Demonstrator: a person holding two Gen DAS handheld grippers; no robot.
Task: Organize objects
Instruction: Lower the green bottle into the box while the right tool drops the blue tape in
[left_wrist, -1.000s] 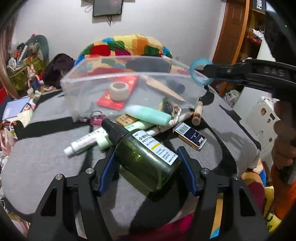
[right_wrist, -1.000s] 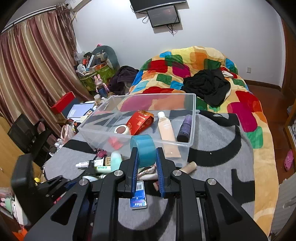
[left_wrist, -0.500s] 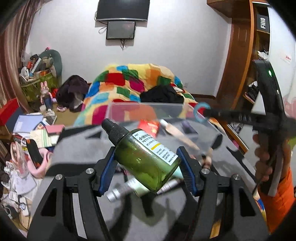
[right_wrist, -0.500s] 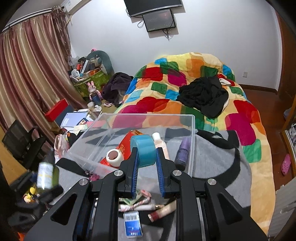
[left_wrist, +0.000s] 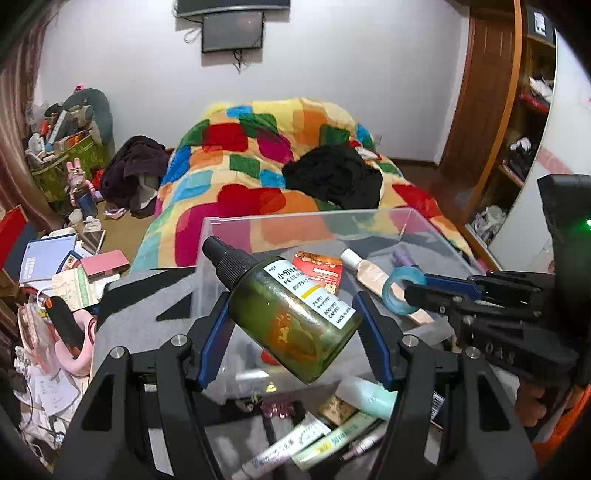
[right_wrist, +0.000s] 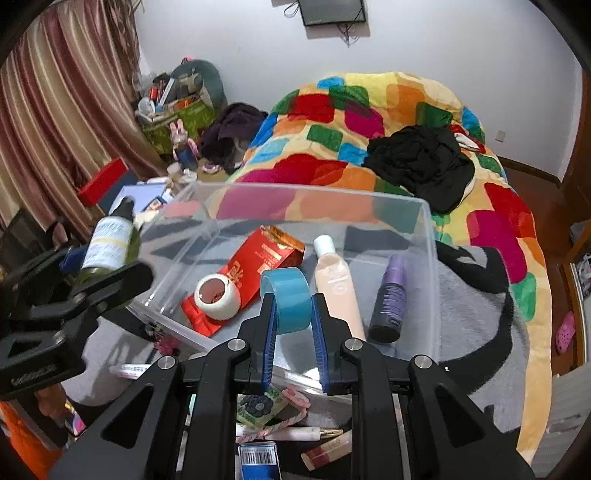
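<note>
My left gripper (left_wrist: 291, 321) is shut on a green bottle (left_wrist: 291, 314) with a black cap and white label, held in the air at the near left corner of the clear plastic bin (left_wrist: 310, 219). The bottle also shows in the right wrist view (right_wrist: 107, 247). My right gripper (right_wrist: 293, 314) is shut on a blue tape roll (right_wrist: 286, 299), held over the bin's (right_wrist: 428, 236) near side. The tape roll shows in the left wrist view (left_wrist: 400, 290) too. Inside the bin lie a red packet (right_wrist: 266, 258), a white tape roll (right_wrist: 216, 297), a peach bottle (right_wrist: 336, 280) and a purple bottle (right_wrist: 389, 299).
Loose tubes (left_wrist: 295, 445), a small box (left_wrist: 336, 410) and a blue-white box (right_wrist: 258, 459) lie on the grey cloth (right_wrist: 476, 332) in front of the bin. A bed with a patchwork blanket (right_wrist: 369, 122) is behind. Clutter covers the floor at left (left_wrist: 55, 266).
Both grippers have risen and moved forward with their loads. The green bottle has left the cloth and now hangs at the bin's corner. The blue tape roll now hangs over the bin.
</note>
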